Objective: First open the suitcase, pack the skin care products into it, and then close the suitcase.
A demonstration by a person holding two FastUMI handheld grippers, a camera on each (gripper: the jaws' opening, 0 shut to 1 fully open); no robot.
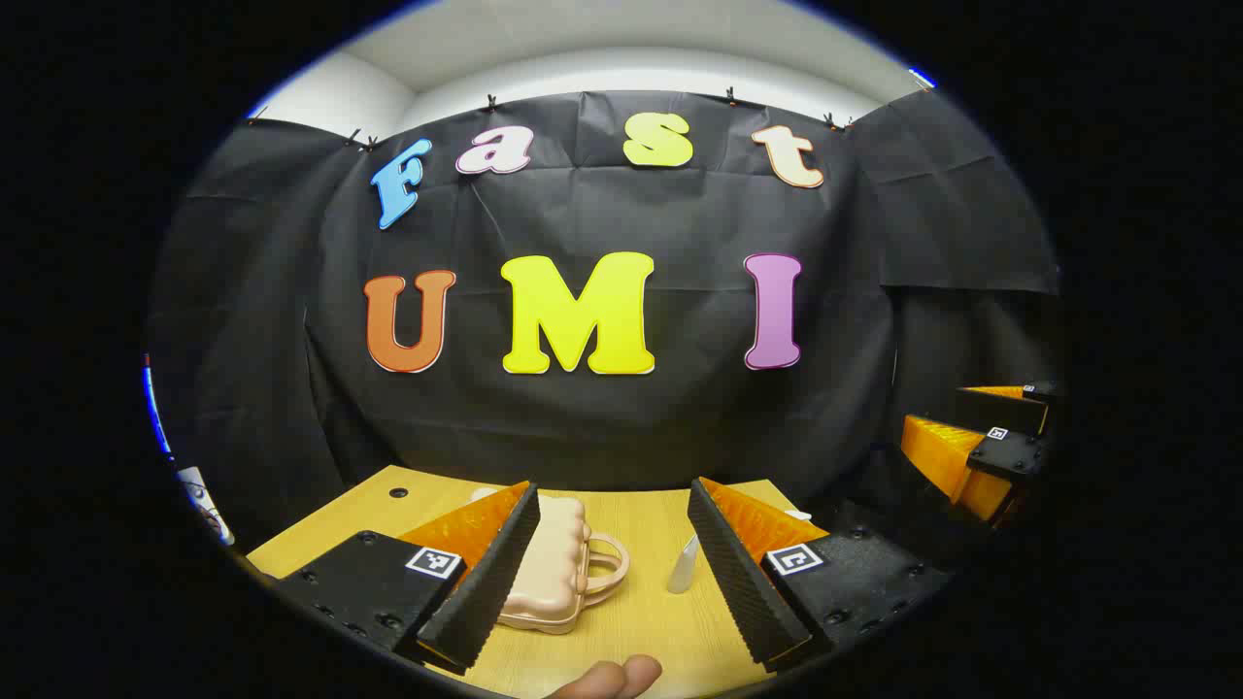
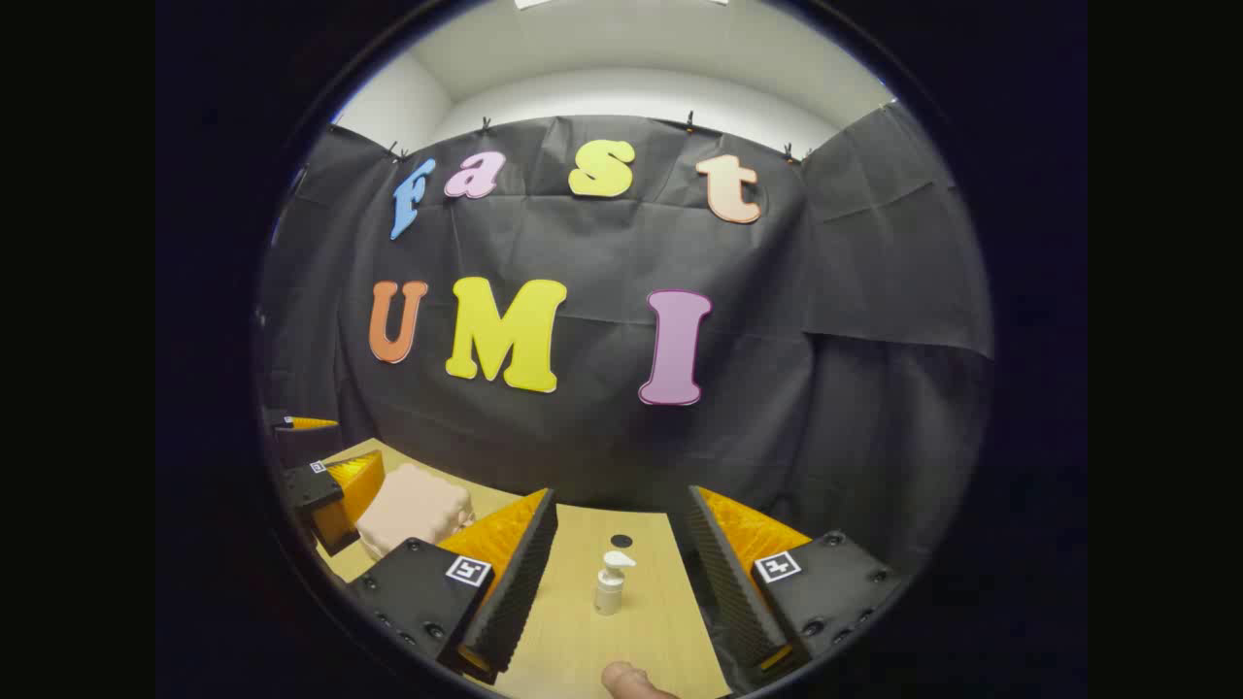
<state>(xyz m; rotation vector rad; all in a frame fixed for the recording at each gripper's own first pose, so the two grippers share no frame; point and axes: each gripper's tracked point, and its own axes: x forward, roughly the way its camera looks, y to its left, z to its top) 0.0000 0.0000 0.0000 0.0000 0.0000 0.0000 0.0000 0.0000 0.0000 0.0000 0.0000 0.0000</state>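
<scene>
Your left gripper [image 1: 610,573] and right gripper [image 2: 619,578] both gape, holding nothing — the closed pale-pink ribbed plastic suitcase [image 1: 555,573] and small white pump bottle [image 2: 611,581] rest on the wooden table [image 1: 651,621].

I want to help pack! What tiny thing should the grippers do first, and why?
Probably move the left gripper down toward the suitcase to open it. The suitcase lies shut on the table, right between the left gripper's open fingers, and the pump bottle stands on the table ahead of the open right gripper. Nothing is held, and packing needs the suitcase open.
</scene>
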